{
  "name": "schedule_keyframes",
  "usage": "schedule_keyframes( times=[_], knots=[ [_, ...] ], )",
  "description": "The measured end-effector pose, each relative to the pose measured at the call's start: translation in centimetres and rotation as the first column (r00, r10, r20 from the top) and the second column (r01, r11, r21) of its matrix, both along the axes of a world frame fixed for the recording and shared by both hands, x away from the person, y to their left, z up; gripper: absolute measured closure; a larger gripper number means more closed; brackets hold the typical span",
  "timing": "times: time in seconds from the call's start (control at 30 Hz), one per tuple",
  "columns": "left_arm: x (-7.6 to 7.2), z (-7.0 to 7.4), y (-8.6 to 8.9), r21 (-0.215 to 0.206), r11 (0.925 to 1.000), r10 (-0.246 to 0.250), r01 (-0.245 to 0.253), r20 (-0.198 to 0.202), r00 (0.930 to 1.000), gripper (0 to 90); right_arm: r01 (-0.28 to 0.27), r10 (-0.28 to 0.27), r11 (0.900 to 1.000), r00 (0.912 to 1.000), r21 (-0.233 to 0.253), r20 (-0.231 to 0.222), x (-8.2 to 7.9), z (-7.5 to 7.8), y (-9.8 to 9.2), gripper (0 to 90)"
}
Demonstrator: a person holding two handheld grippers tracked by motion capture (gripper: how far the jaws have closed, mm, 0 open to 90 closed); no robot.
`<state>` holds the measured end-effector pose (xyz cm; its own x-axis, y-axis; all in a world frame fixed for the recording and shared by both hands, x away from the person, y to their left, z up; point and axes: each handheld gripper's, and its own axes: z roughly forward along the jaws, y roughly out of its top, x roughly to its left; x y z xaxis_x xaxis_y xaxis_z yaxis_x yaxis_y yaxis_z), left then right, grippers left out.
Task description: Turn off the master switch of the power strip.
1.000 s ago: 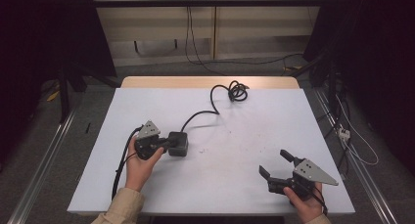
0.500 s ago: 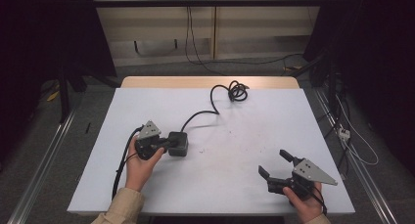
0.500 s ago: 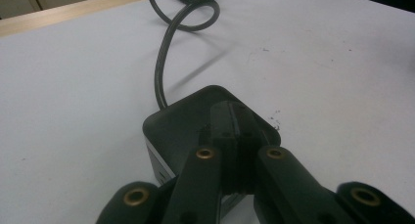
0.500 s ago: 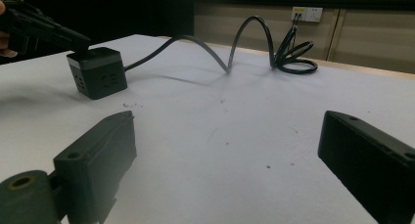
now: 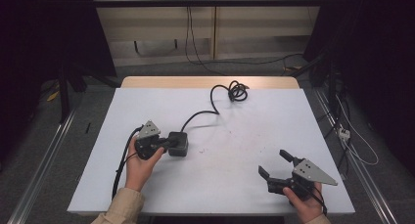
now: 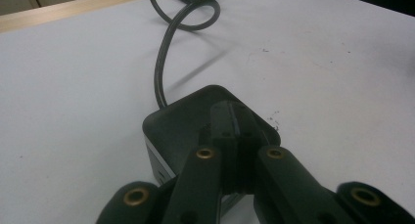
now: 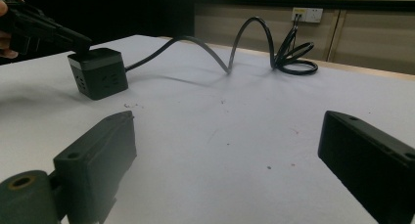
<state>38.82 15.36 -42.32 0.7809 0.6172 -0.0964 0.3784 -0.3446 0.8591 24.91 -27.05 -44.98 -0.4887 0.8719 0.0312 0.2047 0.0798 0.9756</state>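
A black cube-shaped power socket [image 5: 179, 145] lies left of the middle of the white table [image 5: 254, 121]. Its black cable [image 5: 214, 104] runs back to a coil [image 5: 238, 91] near the far edge. My left gripper [image 5: 169, 143] is shut, its tips resting on the cube's top [image 6: 181, 119], with nothing between the jaws [image 6: 232, 123]. My right gripper [image 5: 273, 163] is held open near the front right corner, its jaws wide apart over bare table [image 7: 230, 136]. In the right gripper view the cube [image 7: 100, 75] stands at far left under the left gripper [image 7: 78, 42].
The cable [image 7: 244, 33] arches off the table before the coil [image 7: 296, 55]. A wall outlet [image 7: 306, 13] sits on the cabinet behind. Small dark specks [image 5: 247, 136] mark the table's middle. Metal rails [image 5: 39, 175] run along the floor on both sides.
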Motion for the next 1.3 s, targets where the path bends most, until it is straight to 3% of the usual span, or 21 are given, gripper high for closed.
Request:
schedule_keyframes(
  times=[0.8,1.3],
  knots=[
    [0.04,0.04,-0.01,-0.004,1.0,0.006,-0.006,-0.011,0.9999,90.0,0.004,-0.004,1.0,1.0,0.005,0.002,-0.05,0.09,-0.13,6.5],
    [-0.06,0.15,-0.14,0.016,0.9998,0.01,-0.01,-0.007,0.9999,90.0,-0.002,0.002,1.0,1.0,0.004,0.002,-0.07,0.07,-0.01,6.5]
  ],
)
